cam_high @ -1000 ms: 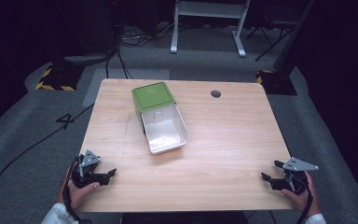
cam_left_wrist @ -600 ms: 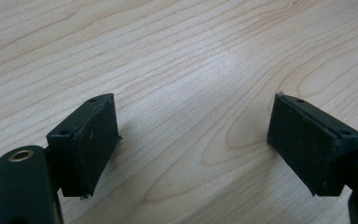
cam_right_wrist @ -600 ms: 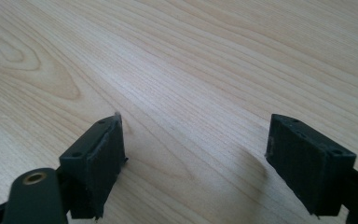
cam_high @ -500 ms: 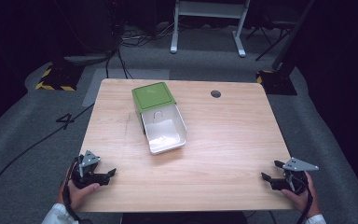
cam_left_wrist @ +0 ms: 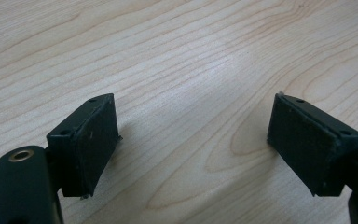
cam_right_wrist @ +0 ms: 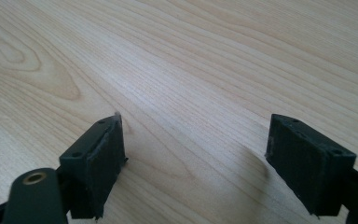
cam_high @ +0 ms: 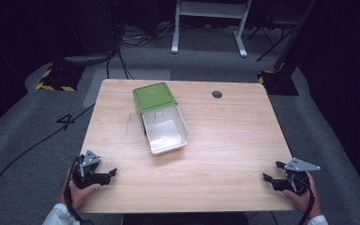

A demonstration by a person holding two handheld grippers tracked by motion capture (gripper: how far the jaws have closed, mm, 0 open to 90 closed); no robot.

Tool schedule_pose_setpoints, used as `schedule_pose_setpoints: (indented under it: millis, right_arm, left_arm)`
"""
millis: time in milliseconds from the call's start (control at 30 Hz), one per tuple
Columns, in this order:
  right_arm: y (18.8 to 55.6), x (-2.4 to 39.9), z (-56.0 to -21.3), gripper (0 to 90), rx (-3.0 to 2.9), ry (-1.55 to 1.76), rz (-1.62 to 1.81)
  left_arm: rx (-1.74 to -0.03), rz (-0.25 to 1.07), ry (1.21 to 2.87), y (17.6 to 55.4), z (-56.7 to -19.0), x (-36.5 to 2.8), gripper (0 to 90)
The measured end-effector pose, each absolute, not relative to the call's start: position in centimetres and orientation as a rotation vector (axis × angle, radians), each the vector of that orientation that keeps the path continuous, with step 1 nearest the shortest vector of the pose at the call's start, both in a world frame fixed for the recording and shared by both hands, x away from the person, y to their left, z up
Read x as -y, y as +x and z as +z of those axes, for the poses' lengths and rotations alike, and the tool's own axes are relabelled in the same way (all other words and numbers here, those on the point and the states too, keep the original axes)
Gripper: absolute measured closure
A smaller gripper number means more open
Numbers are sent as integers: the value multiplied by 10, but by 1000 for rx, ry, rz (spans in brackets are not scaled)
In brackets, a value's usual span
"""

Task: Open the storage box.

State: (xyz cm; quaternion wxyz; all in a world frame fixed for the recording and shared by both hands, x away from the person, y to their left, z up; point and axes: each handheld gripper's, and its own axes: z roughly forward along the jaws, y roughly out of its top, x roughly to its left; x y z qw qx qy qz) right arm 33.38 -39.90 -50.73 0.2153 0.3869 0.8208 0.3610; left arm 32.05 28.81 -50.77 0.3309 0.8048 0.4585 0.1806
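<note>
Nothing shifting since before: left gripper (cam_high: 104,174) at 7 o'clock, right gripper (cam_high: 273,178) at 5 o'clock, both gaping wide, gripping nothing, resting on table (cam_high: 225,140).

Bright tabletop (cam_high: 225,140), dark surroundings, soft focus

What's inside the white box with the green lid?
The white box looks empty: its pale bottom shows, with nothing lying on it. The green lid stands behind the opening. It hides whatever is under it, so that part cannot be seen.
</note>
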Motion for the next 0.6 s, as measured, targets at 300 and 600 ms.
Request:
schedule_pose_setpoints:
  millis: [300, 600]
  right_arm:
    - [333, 399, -507, 194, -2275, 1068, 1000]
    - [333, 399, -507, 194, -2276, 1067, 1000]
  left_arm:
    - [-1195, 475, 2107, 322, -508, -288, 166]
    - [-1200, 476, 2105, 322, -508, -288, 166]
